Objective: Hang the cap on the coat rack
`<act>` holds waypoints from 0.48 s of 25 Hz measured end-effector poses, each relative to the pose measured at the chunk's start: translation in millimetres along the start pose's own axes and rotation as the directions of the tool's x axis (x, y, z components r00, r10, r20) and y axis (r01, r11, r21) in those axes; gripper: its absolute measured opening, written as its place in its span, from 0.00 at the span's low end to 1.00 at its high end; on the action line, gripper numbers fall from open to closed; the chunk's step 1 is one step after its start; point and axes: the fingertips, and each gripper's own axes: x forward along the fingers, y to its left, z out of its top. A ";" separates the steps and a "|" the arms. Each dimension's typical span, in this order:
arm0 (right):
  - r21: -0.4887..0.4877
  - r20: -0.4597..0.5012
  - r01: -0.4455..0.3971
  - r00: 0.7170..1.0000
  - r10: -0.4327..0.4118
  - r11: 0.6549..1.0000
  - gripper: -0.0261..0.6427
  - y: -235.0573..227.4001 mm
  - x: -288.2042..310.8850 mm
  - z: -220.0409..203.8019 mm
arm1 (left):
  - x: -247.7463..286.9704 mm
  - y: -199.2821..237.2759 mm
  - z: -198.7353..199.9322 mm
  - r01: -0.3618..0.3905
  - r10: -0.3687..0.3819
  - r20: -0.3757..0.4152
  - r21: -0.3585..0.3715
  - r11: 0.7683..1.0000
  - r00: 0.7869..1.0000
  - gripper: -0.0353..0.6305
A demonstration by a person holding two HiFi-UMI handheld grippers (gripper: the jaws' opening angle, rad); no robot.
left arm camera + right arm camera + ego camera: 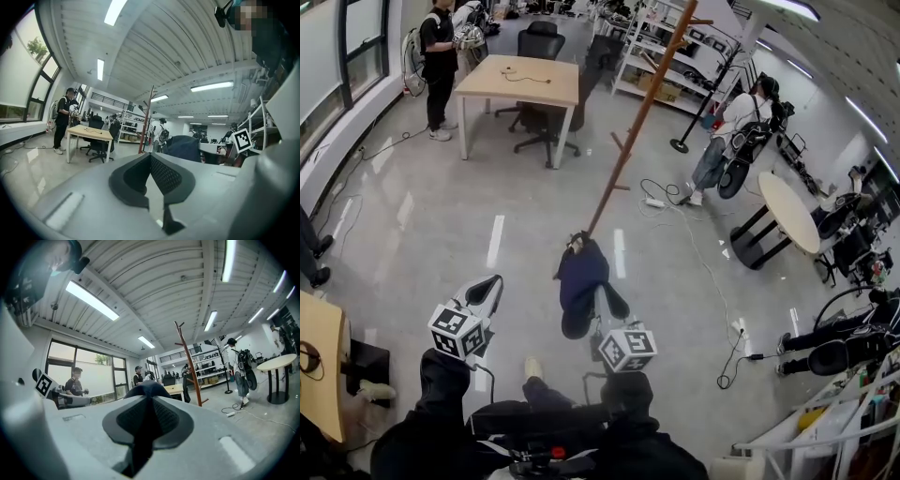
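The navy cap (580,273) hangs from my right gripper (607,305), which is shut on its fabric. In the right gripper view the cap (147,389) bulges just above the closed jaws (151,400). The coat rack (637,122), a tall brown wooden pole with short pegs, stands on the floor right behind the cap. It also shows in the right gripper view, where the coat rack (190,366) is a little to the right. My left gripper (490,284) is held out to the left of the cap, shut and empty. From it the cap (183,147) appears to the right.
A wooden table (520,80) with black office chairs (542,42) stands at the back left, a person (439,66) beside it. Another person (727,141) stands at the right near a round table (792,211). Cables (670,199) trail on the floor by the rack's foot.
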 end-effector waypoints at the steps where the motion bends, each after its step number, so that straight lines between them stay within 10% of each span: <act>1: 0.002 -0.003 0.001 1.000 -0.001 1.000 0.10 -4.2 6.7 -0.5 | 6.5 3.9 1.5 0.000 0.000 0.001 -0.001 1.000 1.000 0.06; 12: 0.010 -0.006 -0.007 1.000 0.007 1.000 0.10 -45.0 74.5 5.2 | 70.9 38.3 18.4 -0.011 0.012 -0.012 0.006 1.000 1.000 0.06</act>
